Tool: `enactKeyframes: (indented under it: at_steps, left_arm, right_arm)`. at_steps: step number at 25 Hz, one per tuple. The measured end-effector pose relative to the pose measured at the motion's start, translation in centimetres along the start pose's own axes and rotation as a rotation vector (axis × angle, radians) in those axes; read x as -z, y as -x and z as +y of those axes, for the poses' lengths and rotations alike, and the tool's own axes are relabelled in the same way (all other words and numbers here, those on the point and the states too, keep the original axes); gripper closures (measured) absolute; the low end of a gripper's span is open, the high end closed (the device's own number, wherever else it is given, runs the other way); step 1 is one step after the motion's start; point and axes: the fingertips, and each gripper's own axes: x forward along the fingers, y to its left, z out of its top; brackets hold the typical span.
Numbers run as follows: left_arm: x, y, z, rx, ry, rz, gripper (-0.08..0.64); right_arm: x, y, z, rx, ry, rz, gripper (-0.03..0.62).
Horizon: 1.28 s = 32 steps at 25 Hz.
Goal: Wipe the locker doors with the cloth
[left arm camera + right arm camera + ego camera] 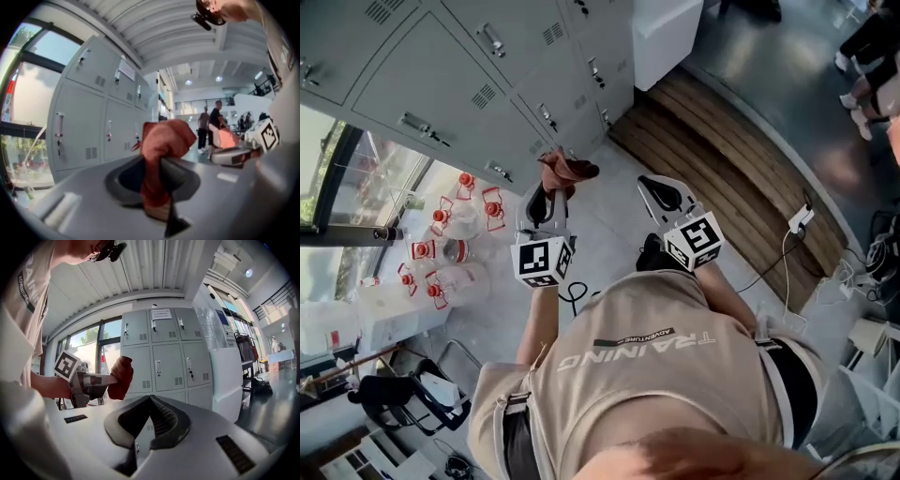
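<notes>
We hold a reddish-brown cloth in our left gripper. Its jaws squeeze tight on the cloth, and the cloth bunches up above them. In the head view the cloth is in the upper middle of the frame, close to the bottom row of grey locker doors. We cannot tell if it touches them. Our right gripper is just to the right of the left one. Its jaws are pressed together with nothing in them. Clear bottles with red caps stand at the left of the frame, near the window.
</notes>
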Motion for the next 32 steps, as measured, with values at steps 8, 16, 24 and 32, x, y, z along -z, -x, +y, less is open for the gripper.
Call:
enactKeyframes:
  at_steps: [8, 16, 24, 32]
  left_arm:
    - [-1.7, -9.7, 0.6, -0.063, 0.096, -0.006, 0.479]
    - [-0.2, -13.3, 3.3, -0.159, 0.092, 0.069, 0.479]
    - [0.3, -19.1, 6.8, -0.118, 0.075, 0.054, 0.479]
    - [-5.6, -26.5, 11.9, -0.081, -0.124, -0.035, 0.479]
  right_arm:
    - [-2.0, -6.8, -9.1, -0.101, -0.002, -0.029, 0.579]
    - [-0.6, -11.3, -12.4, -0.174, -0.032, 0.022, 0.578]
    - [-3.0, -16.8, -15.8, -0.138, 0.052, 0.021, 0.578]
    - [-6.4, -24.5, -19.0, -0.100, 0.077, 0.036, 0.578]
